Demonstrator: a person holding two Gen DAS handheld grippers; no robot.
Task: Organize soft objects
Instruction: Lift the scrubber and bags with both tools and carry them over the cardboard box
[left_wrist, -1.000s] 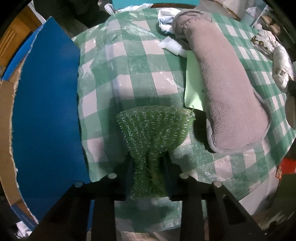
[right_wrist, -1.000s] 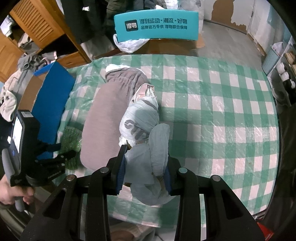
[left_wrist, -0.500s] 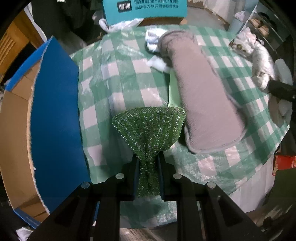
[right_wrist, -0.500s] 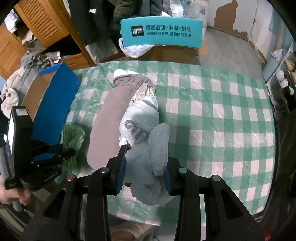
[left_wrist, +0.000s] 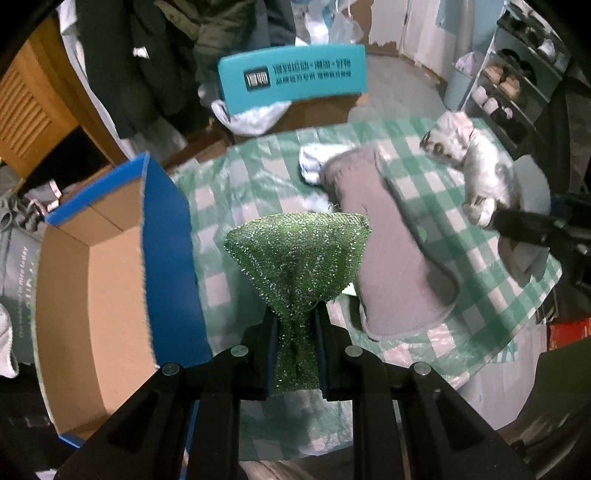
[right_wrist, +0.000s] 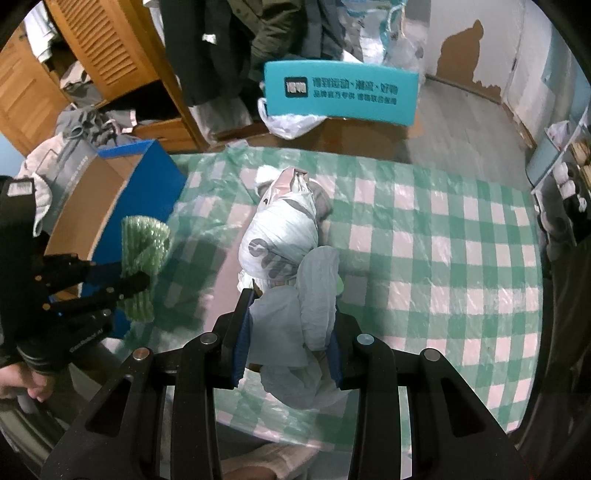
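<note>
My left gripper (left_wrist: 295, 325) is shut on a green glittery scouring cloth (left_wrist: 299, 254) and holds it above the table's left edge, beside an open blue cardboard box (left_wrist: 92, 295). It shows from the side in the right wrist view (right_wrist: 142, 258). My right gripper (right_wrist: 291, 325) is shut on a white crumpled bundle of cloth and plastic (right_wrist: 284, 236), lifted above the table; the bundle also shows in the left wrist view (left_wrist: 469, 162). A long grey fleece pad (left_wrist: 391, 251) lies on the green checked tablecloth (left_wrist: 229, 243).
The blue box (right_wrist: 107, 199) stands at the table's left side, its top open. A white rag (left_wrist: 312, 162) lies at the grey pad's far end. A teal chair back (right_wrist: 341, 92) stands beyond the table. Wooden cupboards and clothes fill the back left.
My left gripper has risen and tilted up with the green cloth, bringing the open box into view. My right gripper has lifted with the white bundle.
</note>
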